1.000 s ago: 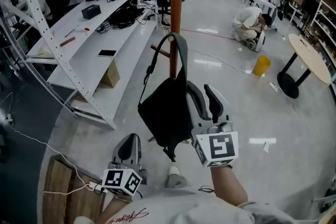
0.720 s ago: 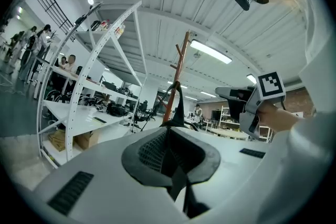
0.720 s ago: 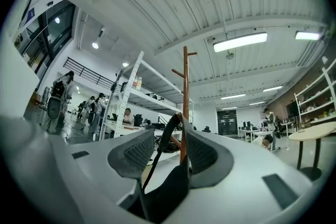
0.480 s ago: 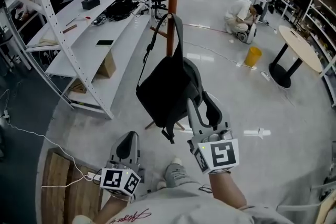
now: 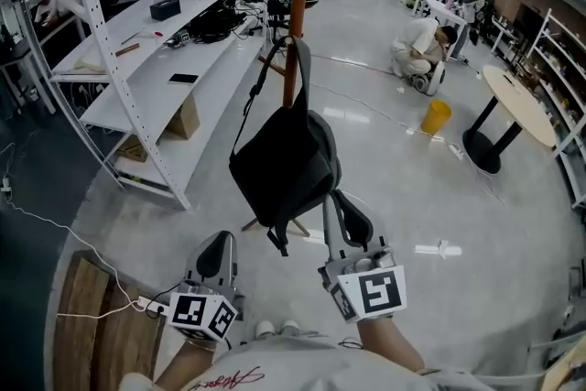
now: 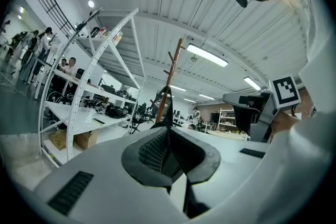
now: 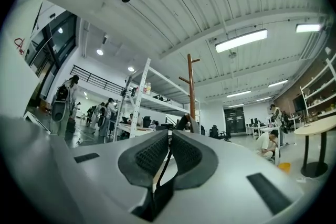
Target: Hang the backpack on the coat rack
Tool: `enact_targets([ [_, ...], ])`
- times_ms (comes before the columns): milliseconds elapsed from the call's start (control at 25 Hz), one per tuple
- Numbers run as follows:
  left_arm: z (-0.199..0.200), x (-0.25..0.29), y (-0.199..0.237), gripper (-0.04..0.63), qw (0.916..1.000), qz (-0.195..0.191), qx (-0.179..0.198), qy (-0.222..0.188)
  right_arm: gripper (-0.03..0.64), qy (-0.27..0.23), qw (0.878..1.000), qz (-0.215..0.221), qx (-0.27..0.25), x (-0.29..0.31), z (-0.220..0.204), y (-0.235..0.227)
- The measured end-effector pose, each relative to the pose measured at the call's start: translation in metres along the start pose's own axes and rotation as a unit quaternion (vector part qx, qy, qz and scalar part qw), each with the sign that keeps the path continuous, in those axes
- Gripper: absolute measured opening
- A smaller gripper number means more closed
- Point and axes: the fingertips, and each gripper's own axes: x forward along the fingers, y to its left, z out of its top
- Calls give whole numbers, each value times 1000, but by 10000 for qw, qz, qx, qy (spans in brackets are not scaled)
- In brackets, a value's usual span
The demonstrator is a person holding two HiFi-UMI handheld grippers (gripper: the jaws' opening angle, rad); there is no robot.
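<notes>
A black backpack (image 5: 284, 165) hangs by its top loop from a peg of the brown coat rack (image 5: 295, 14), clear of the floor. My right gripper (image 5: 344, 208) is just below and to the right of the bag, apart from it. Its jaws are closing, almost together, with nothing between them (image 7: 169, 136). My left gripper (image 5: 218, 254) is lower left, farther from the bag, shut and empty (image 6: 168, 131). Both gripper views look level toward the rack pole (image 7: 191, 86), with the dark bag (image 7: 185, 122) small above the fingertips.
White shelving (image 5: 156, 59) with cables and gear runs along the left. A wooden board (image 5: 92, 325) and a cord lie at lower left. A crouching person (image 5: 421, 46), a yellow bucket (image 5: 436, 116) and a round table (image 5: 522, 105) are at the right, beyond the rack.
Both grippers have drawn back from the backpack, which stays hanging on the rack. The right gripper's jaws went from wide open beside the bag to nearly together.
</notes>
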Motion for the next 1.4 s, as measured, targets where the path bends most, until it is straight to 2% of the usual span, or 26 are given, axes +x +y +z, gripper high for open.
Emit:
enact_targets([
  [600,2,-10,-19,25,9999,-55,129,18,18,214,9998,13,60,-19,-15,-4],
  [1040,-6,-19,-16,25,10000,12,-52,56,18,290,9995,59,128,-25,-21,5],
  [1400,-6,-20,-13,25,9999,38,-59,83,18,298,9994,73,140,-22,-20,9],
])
